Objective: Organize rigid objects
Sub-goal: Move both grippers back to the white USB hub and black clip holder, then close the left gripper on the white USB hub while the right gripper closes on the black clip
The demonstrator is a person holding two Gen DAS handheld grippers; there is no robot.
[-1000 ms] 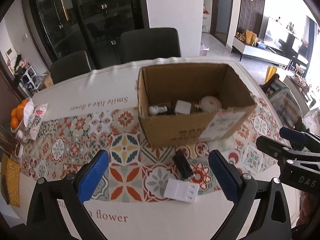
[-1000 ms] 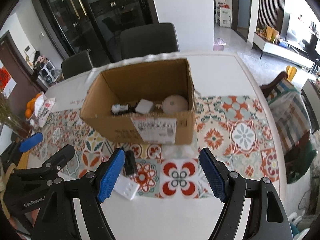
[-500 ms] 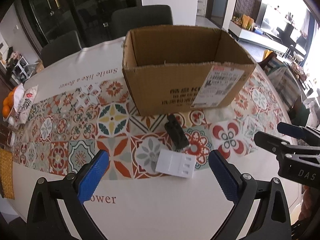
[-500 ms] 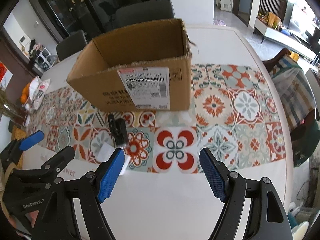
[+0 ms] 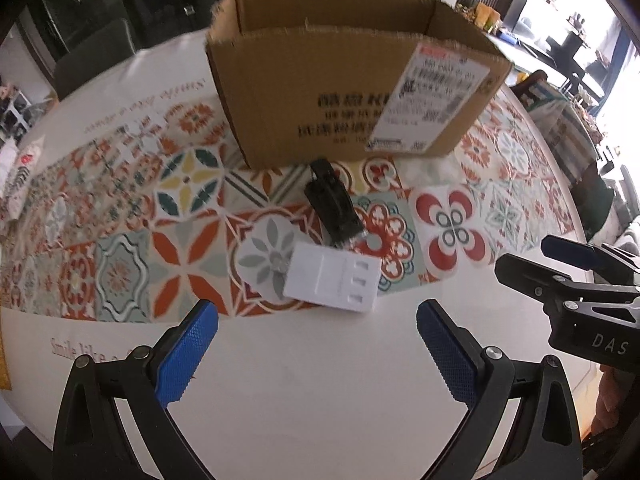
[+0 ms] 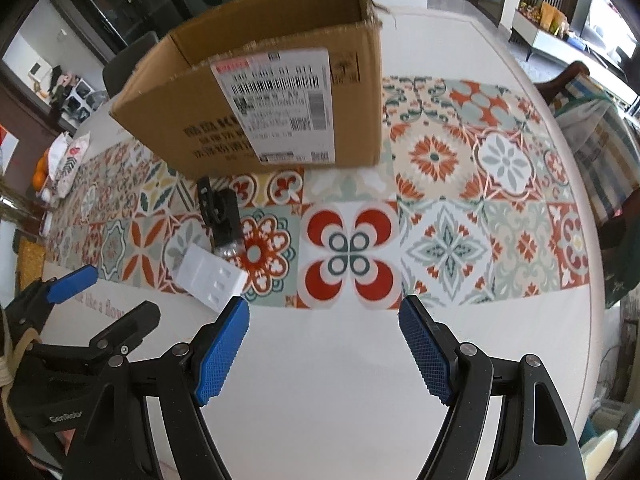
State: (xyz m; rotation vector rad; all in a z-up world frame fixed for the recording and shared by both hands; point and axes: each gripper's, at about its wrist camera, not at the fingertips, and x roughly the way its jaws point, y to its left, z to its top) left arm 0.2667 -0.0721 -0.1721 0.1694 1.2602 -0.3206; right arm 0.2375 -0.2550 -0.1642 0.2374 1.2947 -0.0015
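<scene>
A white plug adapter (image 5: 334,280) lies on the patterned tablecloth, with a black device (image 5: 332,208) just behind it. A brown cardboard box (image 5: 352,92) with a shipping label stands beyond them; its inside is hidden. My left gripper (image 5: 316,346) is open and empty, low over the table just in front of the white adapter. My right gripper (image 6: 322,344) is open and empty, to the right of the adapter (image 6: 212,276) and the black device (image 6: 222,216). The box (image 6: 272,100) stands ahead of it.
The round table (image 6: 360,420) has a white rim around the tile-pattern cloth. Dark chairs (image 5: 92,56) stand behind the box. Oranges and a bag (image 6: 60,160) sit at the far left edge. A striped chair (image 6: 600,120) is at the right.
Both grippers have dropped lower and moved closer to the table; the box's inside went out of sight. The white adapter and black device now sit nearer the left gripper.
</scene>
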